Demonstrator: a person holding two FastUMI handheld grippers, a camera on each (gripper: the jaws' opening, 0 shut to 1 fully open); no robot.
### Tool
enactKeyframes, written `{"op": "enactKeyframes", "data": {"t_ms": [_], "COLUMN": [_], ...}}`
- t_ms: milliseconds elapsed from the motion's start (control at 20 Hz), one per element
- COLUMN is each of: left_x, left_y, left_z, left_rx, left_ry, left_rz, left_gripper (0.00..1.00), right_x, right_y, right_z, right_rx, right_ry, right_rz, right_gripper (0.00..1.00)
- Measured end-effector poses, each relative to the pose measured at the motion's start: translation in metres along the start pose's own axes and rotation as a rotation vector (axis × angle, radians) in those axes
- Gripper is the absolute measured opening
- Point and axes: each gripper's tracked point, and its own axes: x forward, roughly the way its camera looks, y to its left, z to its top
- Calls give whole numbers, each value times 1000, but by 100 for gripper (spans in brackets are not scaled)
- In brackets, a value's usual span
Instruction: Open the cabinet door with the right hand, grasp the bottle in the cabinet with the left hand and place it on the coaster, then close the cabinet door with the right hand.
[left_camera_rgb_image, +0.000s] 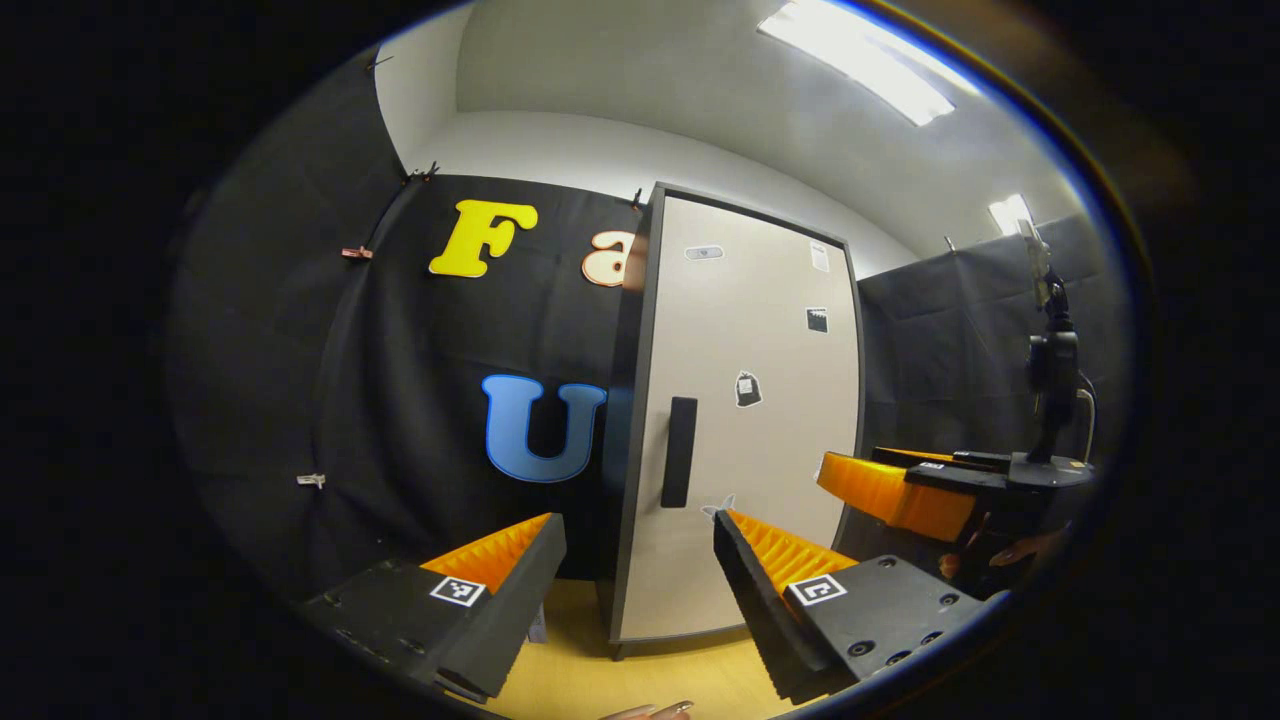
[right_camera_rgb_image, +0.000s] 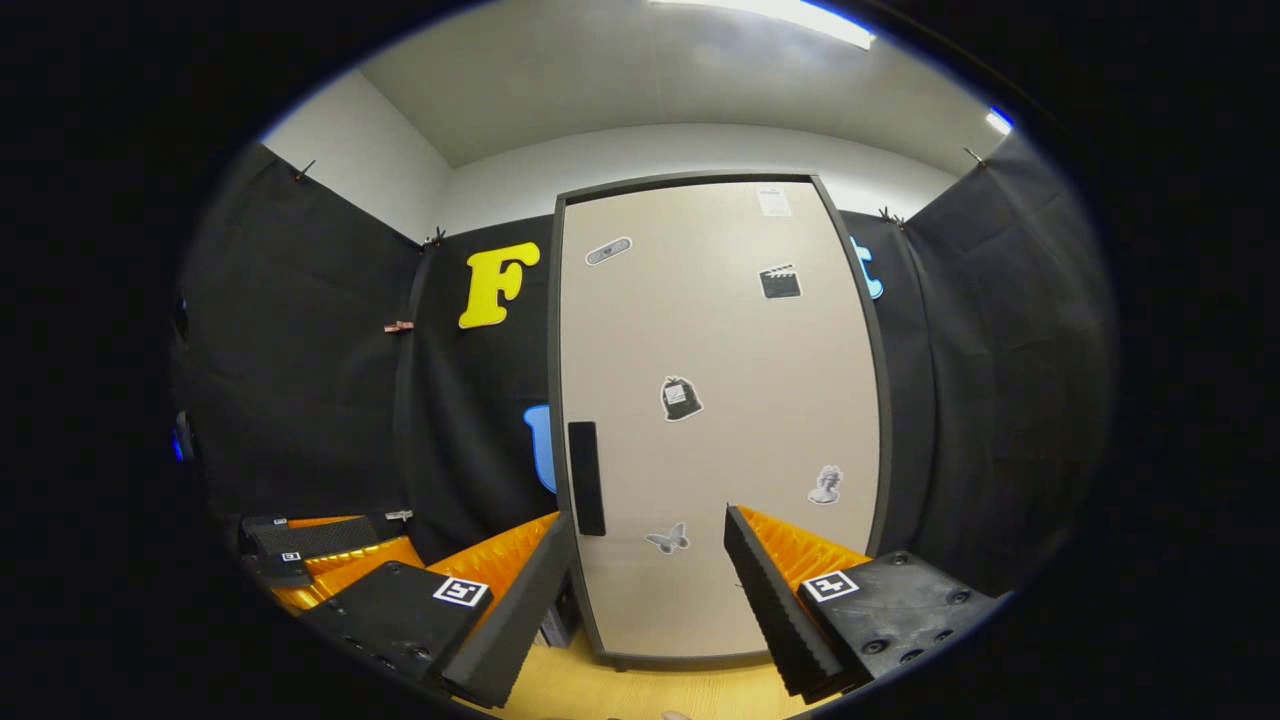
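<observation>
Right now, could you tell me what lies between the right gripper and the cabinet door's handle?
Nothing: in the right gripper view, the open right gripper faces the closed cabinet door, handle unobstructed.

Cabinet door (right_camera_rgb_image: 715, 420) beige, dark grey frame, black handle (right_camera_rgb_image: 586, 478), monochrome stickers; tabletop (right_camera_rgb_image: 640, 690) pale wood.

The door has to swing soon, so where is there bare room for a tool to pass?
Bare wooden tabletop lies before the shut cabinet door, between the right tool's open fingers. Left of the handle it is crowded by the left tool.
</observation>
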Motion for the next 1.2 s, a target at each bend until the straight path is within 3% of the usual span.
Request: {"op": "enactKeyframes", "data": {"t_ms": [400,800,1200], "left_x": [-6,-12,-19], "left_y": [37,92,124], "left_z": [-6,-11,-17], "left_rx": [-21,-103,-108], "left_ry": [16,14,39], "left_rz": [-24,24,69], "left_gripper": [94,94,94], "right_x": [57,128,173], "right_y": [41,55,50], "right_z": [-11,-30,-53], "right_rx": [-30,-53,-79], "right_ry": [-20,-31,-7], "right_rz": [3,-77,-148], "right_gripper": [98,97,95]}}
